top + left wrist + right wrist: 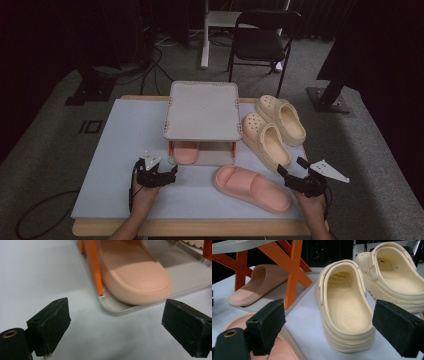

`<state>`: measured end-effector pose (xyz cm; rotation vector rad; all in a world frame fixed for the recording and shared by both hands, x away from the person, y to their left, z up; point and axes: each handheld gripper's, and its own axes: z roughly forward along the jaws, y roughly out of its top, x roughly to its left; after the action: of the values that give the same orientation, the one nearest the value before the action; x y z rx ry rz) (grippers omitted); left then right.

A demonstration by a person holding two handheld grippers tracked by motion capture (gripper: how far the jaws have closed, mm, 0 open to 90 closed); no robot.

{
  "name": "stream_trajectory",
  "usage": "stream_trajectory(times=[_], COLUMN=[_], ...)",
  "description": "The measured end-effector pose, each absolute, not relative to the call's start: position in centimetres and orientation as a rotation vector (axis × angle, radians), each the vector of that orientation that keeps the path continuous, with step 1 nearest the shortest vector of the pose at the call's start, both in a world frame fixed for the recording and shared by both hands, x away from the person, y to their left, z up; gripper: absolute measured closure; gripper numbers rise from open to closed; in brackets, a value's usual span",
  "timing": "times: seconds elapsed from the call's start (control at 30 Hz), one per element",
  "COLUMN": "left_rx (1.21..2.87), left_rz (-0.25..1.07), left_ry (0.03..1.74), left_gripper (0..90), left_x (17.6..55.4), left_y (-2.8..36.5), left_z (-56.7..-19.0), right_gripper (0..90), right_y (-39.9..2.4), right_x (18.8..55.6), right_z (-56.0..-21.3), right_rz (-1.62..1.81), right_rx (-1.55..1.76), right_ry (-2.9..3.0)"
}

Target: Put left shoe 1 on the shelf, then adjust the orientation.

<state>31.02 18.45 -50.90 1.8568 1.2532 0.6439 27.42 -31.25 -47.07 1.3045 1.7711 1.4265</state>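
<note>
Hovering just above the table (115, 150), the left gripper (172, 172) has its jaws spread wide with nothing between them, and the right gripper (285, 172) is released the same way, both held by a person's hands at the near edge. Straight ahead of the left gripper, just beyond its fingertips, stands a small rack (202, 107) with a grey top, orange legs and a grey lower shelf. In the left gripper view the left gripper (116, 322) frames the rounded end of a pink slide (136, 277) that lies on that lower shelf beside an orange leg (93, 267), close in front of the jaws but not touched by them. A second pink slide (252, 187) lies flat on the table between the two grippers, nearer the right one; its far end sits just beside that gripper's left jaw, and in the right gripper view it shows under that same jaw of the right gripper (328, 328) at the lower left as a pink curve (279, 350). Whether the jaw touches it cannot be told. Ahead of the right gripper, between the open jaws, a cream clog (345, 310) lies with its heel toward the camera, and a second clog (394, 272) rests just beyond it to the right. From above, the two clogs (265, 140) (282, 117) lie side by side next to the rack.
</note>
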Motion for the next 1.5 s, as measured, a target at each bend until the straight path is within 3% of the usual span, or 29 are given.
stream_trajectory(times=[0.57, 1.2, 1.5], left_rx=[1.789, 1.768, 1.77], left_rz=[0.622, 0.625, 0.621], left_ry=[1.18, 1.159, 1.167], left_gripper=[7.9, 7.8, 7.8], left_x=[27.8, 26.2, 25.9], left_y=[24.6, 26.6, 27.1], left_z=[-50.7, -51.0, -51.3], right_gripper=[12.9, 14.1, 22.5], right_y=[-32.2, -33.5, -33.3], right_x=[31.2, 34.9, 36.6], right_z=[-47.5, -48.4, -48.6], right_rz=[1.386, 1.315, 1.292], right_rx=[1.315, 1.363, 1.364], right_ry=[1.872, 1.891, 1.917])
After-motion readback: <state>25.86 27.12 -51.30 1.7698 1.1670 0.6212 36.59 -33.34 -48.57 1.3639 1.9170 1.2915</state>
